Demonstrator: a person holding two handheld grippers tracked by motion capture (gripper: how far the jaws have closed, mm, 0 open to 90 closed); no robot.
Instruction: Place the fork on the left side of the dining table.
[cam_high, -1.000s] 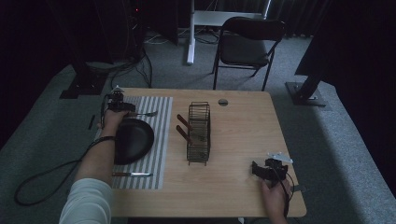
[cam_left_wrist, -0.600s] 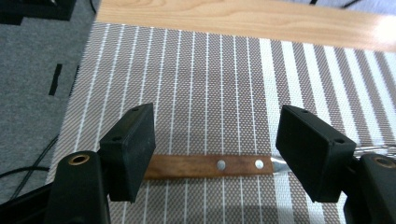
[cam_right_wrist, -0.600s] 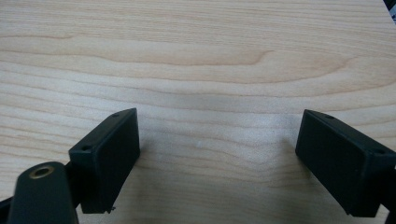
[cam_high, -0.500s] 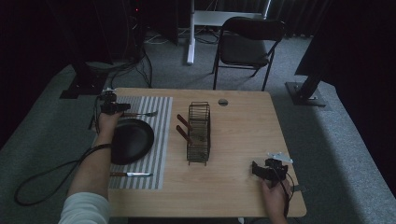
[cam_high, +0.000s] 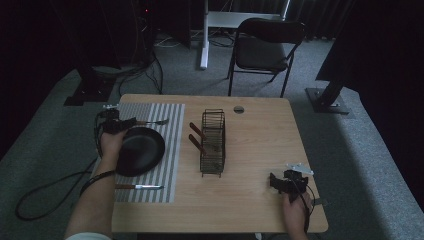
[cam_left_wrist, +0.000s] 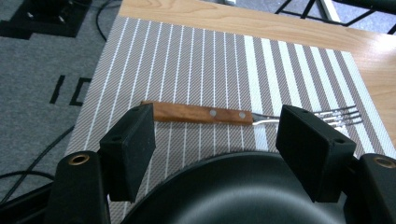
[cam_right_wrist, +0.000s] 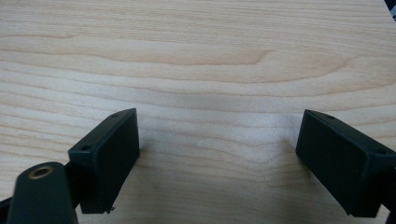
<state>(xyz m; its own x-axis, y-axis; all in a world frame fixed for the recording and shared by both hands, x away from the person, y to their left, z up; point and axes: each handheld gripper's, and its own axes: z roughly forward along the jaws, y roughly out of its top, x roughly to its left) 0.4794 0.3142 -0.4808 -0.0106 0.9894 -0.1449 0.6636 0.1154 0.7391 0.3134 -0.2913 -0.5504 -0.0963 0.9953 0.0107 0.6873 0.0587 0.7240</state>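
The black plate (cam_left_wrist: 243, 191) is sitting just before the spread left tongs (cam_left_wrist: 215, 140); beyond, the fork (cam_left_wrist: 247, 115) is lying crosswise on the striped mat (cam_left_wrist: 196, 60), tines pointing toward the wire rack (cam_high: 213, 142). The right tongs (cam_right_wrist: 219, 158) are gaping over bare desk (cam_right_wrist: 196, 56).

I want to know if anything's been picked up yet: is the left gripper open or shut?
Open. In the left gripper view its jaws stand wide apart above the black plate, with the fork lying untouched beyond them.

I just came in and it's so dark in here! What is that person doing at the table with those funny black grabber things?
A person holds a grabber in each hand. The left gripper is open, above the far edge of a black plate, facing a wooden-handled fork lying on the striped placemat. It holds nothing. The right gripper is open too, over bare table. A wire rack stands in the middle, and a knife lies near the plate.
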